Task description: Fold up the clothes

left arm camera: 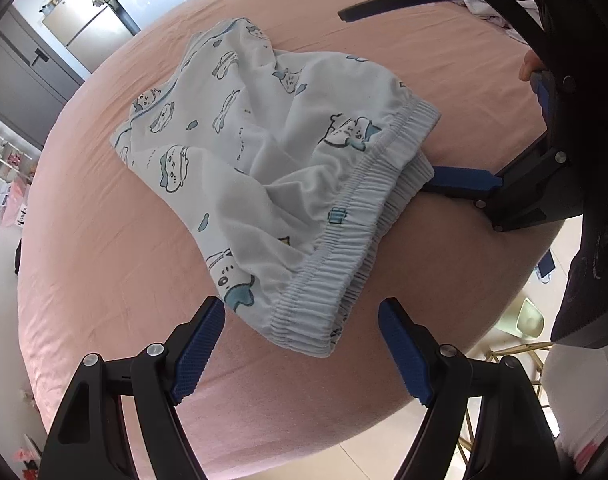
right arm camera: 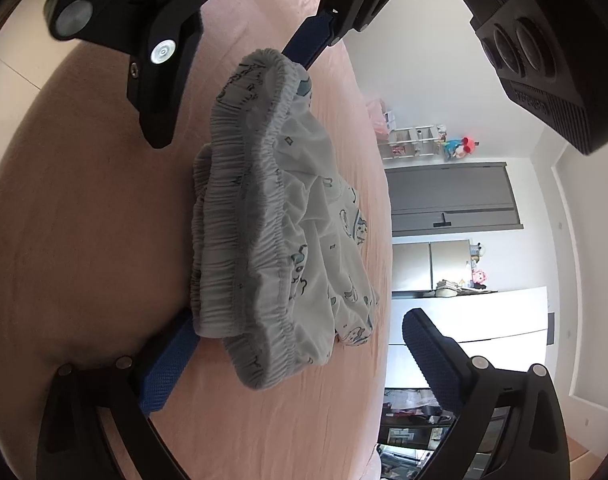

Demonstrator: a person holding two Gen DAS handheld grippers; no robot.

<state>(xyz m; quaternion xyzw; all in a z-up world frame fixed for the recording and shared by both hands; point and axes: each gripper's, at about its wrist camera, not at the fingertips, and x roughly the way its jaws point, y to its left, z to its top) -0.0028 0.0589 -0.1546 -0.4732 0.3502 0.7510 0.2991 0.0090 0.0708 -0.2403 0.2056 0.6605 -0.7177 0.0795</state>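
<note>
Pale blue-white cartoon-print shorts (left arm camera: 240,148) lie crumpled on the pink bed sheet (left arm camera: 104,260), with the elastic waistband (left arm camera: 356,196) facing me. My left gripper (left arm camera: 302,340) is open, pointing steeply down, and the waistband's near corner lies between its blue pads (left arm camera: 200,344) without being squeezed. My right gripper (left arm camera: 384,100) is open wide. Its lower blue finger (left arm camera: 460,180) is slid under the waistband, and the upper one hangs clear above the cloth. In the right wrist view the shorts (right arm camera: 304,216) fill the gap of the right gripper (right arm camera: 304,320), and the left gripper (right arm camera: 228,100) is at their far end.
The bed's rounded edge (left arm camera: 444,380) drops to a tiled floor beside a stool with gold legs (left arm camera: 516,340). Other clothes (left arm camera: 488,4) are piled at the far side of the bed. Grey cabinets (right arm camera: 452,196) and a fridge (left arm camera: 84,24) stand along the walls.
</note>
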